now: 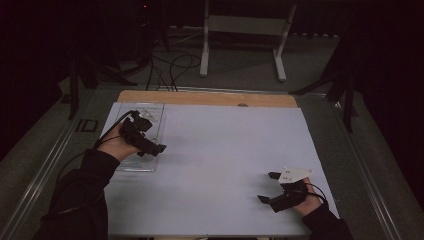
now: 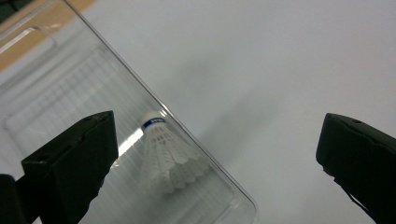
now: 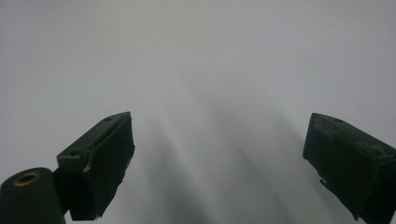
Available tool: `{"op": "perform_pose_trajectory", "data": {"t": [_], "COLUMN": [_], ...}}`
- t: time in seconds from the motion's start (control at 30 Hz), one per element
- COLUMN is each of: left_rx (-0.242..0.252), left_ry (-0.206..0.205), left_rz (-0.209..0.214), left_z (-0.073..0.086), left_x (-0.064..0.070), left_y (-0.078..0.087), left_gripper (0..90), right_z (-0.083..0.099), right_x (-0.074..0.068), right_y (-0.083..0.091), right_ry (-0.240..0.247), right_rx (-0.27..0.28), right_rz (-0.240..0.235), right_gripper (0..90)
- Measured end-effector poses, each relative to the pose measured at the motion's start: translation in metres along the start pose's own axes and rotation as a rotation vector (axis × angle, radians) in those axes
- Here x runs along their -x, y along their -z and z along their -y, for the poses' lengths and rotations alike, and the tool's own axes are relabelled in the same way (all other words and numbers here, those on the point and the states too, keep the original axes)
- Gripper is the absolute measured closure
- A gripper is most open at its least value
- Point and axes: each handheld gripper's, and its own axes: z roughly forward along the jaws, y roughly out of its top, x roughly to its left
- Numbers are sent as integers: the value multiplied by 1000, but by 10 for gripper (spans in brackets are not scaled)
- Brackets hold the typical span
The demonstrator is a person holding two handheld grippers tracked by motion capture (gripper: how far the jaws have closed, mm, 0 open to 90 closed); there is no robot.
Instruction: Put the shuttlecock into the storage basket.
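A white shuttlecock point(image 2: 166, 156) with a blue band lies on its side in a clear plastic tray point(image 2: 56, 93), close to the tray's near corner. My left gripper point(image 2: 219, 135) hovers open over that corner, one jaw above the tray and the other above the white mat, nothing between them. In the high view the left gripper point(image 1: 152, 135) is over the tray point(image 1: 150, 112) at the mat's left side. My right gripper point(image 1: 267, 187) rests open and empty near the front right of the mat; its own view has the right gripper point(image 3: 219, 135) over bare white surface.
A white mat point(image 1: 225, 150) covers most of the table, with a strip of wooden tabletop point(image 1: 210, 97) at the far edge. Beyond the table, a white stand point(image 1: 245, 30) and loose cables point(image 1: 170, 65) sit on the dark floor.
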Motion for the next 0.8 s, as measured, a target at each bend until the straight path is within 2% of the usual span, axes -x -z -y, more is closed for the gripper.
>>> {"op": "perform_pose_trajectory", "data": {"t": [0.1,0.2,0.33,0.47,0.63,0.8], "left_rx": [19,58,90,122,157,160], "left_ry": [3,14,7,-6,-22,-59], "left_rz": [50,88,100,143,168,191], "left_z": [-4,-7,-10,-14,-18,-21], "left_x": [2,4,8,14,19,26], "left_y": [-1,0,0,-1,-3,-6], "left_gripper": [0,0,0,0,0,0], "right_z": [0,0,0,0,0,0], "right_x": [0,0,0,0,0,0], "right_y": [0,1,1,0,0,0], "right_ry": [-4,-5,-6,-6,-4,-7], "right_rx": [1,5,6,3,6,11], "right_rz": [0,0,-2,-2,0,-5], "right_gripper": [89,89,89,89,89,89]}}
